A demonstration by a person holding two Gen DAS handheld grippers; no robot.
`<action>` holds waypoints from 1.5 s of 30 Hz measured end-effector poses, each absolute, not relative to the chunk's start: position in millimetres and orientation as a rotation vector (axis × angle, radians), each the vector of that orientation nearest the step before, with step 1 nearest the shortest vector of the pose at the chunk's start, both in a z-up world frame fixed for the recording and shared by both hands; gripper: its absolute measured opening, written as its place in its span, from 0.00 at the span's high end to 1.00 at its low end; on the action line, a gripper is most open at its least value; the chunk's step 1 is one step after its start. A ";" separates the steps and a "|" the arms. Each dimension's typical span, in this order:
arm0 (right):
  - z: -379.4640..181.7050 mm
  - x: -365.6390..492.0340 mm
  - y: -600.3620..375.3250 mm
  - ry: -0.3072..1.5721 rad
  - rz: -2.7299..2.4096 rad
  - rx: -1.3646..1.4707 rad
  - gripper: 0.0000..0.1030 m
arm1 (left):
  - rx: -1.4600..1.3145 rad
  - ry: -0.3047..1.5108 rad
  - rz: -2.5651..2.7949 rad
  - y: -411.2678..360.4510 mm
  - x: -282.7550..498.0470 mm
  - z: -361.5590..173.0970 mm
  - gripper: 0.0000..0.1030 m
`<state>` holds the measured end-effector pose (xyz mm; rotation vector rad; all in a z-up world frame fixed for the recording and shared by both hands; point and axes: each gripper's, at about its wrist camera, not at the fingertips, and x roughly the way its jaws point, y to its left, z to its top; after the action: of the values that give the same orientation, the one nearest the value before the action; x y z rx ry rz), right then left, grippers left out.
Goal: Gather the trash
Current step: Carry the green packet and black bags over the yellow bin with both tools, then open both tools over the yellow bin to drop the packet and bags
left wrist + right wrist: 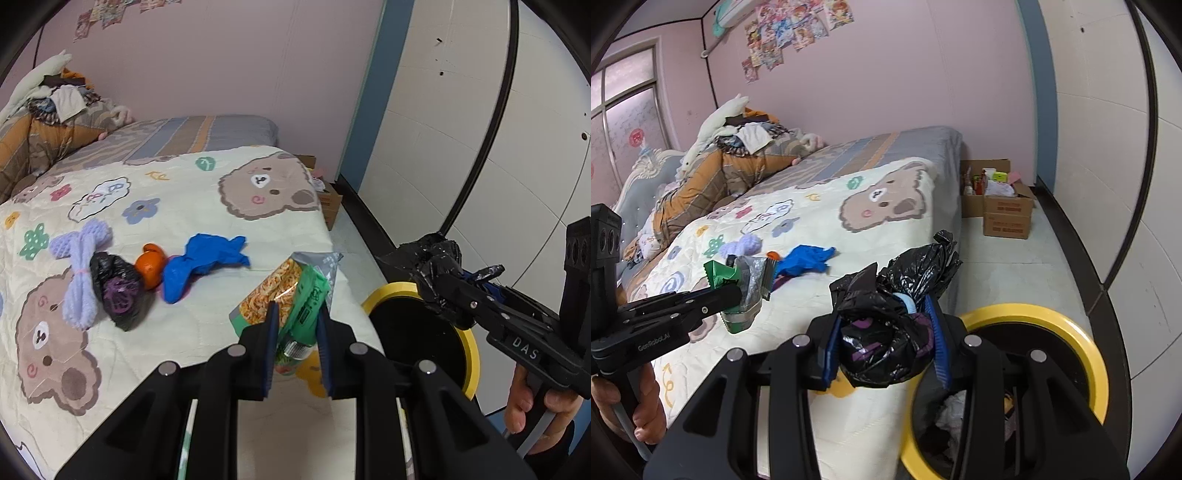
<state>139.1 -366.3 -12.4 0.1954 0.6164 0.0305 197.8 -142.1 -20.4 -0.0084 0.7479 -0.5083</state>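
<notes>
Tongs [884, 343] beside yellow-rimmed bin [1071, 317]

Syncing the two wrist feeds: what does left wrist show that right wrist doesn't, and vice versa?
Left wrist only: a second black bag lying on the quilt, and the orange ball in full.

Right wrist only: window, wall posters, open cardboard boxes, trash inside the bin.

Both: left gripper shut on the snack packet, right gripper shut on a black bag, yellow-rimmed bin, blue glove, purple knit.

Black hand-held gripper [297, 332] with blue pads [272, 317], silver screws [236, 350]
</notes>
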 end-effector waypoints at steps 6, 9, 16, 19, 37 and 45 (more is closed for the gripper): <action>-18.6 130.5 -395.6 0.620 -0.025 0.224 0.63 | 0.021 0.759 -0.565 -177.2 196.7 -23.6 0.82; -21.8 126.9 -407.1 0.622 -0.050 0.228 0.62 | 0.033 0.767 -0.593 -195.0 194.5 -27.3 0.82; -29.2 119.1 -434.9 0.622 -0.103 0.266 0.62 | 0.052 0.802 -0.640 -231.0 190.9 -39.6 0.82; -31.6 116.2 -444.5 0.620 -0.119 0.276 0.62 | 0.057 0.816 -0.655 -243.0 190.4 -44.9 0.82; -53.7 109.7 -486.1 0.626 -0.183 0.380 0.54 | 0.085 0.848 -0.713 -280.4 189.2 -55.2 0.72; -47.9 99.8 -498.9 0.603 -0.211 0.413 0.46 | 0.041 0.836 -0.724 -270.4 186.5 -48.0 0.51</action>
<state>99.8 -498.9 -47.9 0.4125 0.6033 -0.2106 186.5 -270.4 -48.0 0.0412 0.8364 -0.7236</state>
